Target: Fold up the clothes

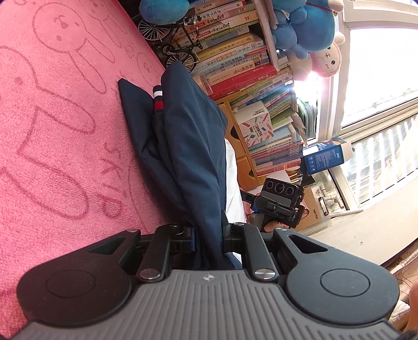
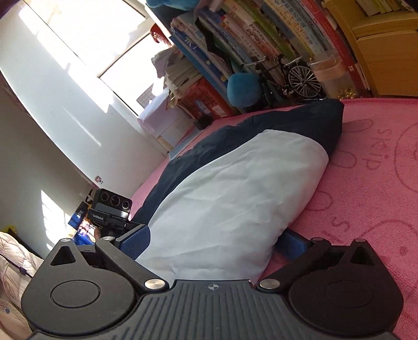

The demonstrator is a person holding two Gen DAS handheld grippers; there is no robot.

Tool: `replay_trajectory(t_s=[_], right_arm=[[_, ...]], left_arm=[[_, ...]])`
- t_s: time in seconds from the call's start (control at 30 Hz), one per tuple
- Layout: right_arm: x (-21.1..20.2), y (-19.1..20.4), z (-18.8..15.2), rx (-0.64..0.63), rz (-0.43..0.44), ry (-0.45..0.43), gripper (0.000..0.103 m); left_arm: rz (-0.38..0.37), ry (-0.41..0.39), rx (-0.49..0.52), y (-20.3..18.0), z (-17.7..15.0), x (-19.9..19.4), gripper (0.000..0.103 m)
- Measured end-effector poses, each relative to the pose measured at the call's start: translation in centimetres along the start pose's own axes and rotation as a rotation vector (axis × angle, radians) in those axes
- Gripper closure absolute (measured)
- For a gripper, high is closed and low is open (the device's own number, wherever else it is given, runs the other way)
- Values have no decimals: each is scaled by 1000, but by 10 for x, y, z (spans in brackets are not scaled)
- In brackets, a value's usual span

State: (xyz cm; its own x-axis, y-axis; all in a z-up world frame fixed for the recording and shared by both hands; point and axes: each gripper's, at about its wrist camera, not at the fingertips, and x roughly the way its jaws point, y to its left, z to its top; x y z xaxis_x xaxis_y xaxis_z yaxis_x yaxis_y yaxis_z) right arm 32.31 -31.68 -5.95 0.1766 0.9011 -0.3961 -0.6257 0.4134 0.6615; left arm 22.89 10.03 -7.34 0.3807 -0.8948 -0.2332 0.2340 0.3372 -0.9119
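Two grippers are working on one navy garment (image 1: 183,136) that is lying partly lifted over a pink bunny-print blanket (image 1: 57,125). The left gripper (image 1: 209,240) is pinching a gathered fold of the navy cloth, its jaws nearly closed with the fabric pressed between the pads. A cuff with red and white stripes (image 1: 157,100) is peeking out of the folds further along. The right gripper (image 2: 214,243) is standing with its jaws spread wide, one on either side of the garment's white panel (image 2: 224,198); the cloth is passing between them, and the blue pads (image 2: 137,239) are not visibly pressing on it. Beyond the garment, a shelf of books (image 1: 240,62) is rising at the blanket's edge, with a model bicycle (image 2: 292,78) in front of it and blue plush toys (image 1: 303,23) above. Each wrist view is catching the other gripper's camera beside the cloth.
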Motion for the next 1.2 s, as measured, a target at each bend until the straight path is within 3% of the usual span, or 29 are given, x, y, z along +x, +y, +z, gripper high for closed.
replay_trajectory(t_s=[0.13,0.23,0.33,0.5,0.53,0.6,0.67,0.83,1.03,1.1,1.2], right_arm=[[14,2,7,28,-56,-42,0],[3,7,6,150,-9,76,0],[-11,20,-13,109,25,115,0],[-1,32,-23,159,-83,-116,3],[1,35,-23,201,-127,-147,11],[2,44,-22,267,-205,-199,58],[-9,56,-25,306,-194,-233,73],[-40,122,-36,264,-181,-290,75],[-84,195,-88,191,-181,-326,75],[-88,200,-115,178,-210,-316,75],[-73,189,-152,175,-332,-253,75]], left_arm=[[-1,-13,-8,2,0,-3,88],[-4,-16,-16,4,1,-6,88],[-4,-18,-25,5,1,-5,88],[25,-39,-77,2,9,-4,89],[50,-46,-67,-3,12,-5,89],[96,-62,-36,-15,20,-10,89],[103,-79,7,-35,25,-19,89],[16,-95,87,-82,17,-46,89],[-40,-52,188,-110,-43,-74,89],[-7,-15,144,-93,-56,-67,89],[86,49,43,-58,-69,-45,89]])
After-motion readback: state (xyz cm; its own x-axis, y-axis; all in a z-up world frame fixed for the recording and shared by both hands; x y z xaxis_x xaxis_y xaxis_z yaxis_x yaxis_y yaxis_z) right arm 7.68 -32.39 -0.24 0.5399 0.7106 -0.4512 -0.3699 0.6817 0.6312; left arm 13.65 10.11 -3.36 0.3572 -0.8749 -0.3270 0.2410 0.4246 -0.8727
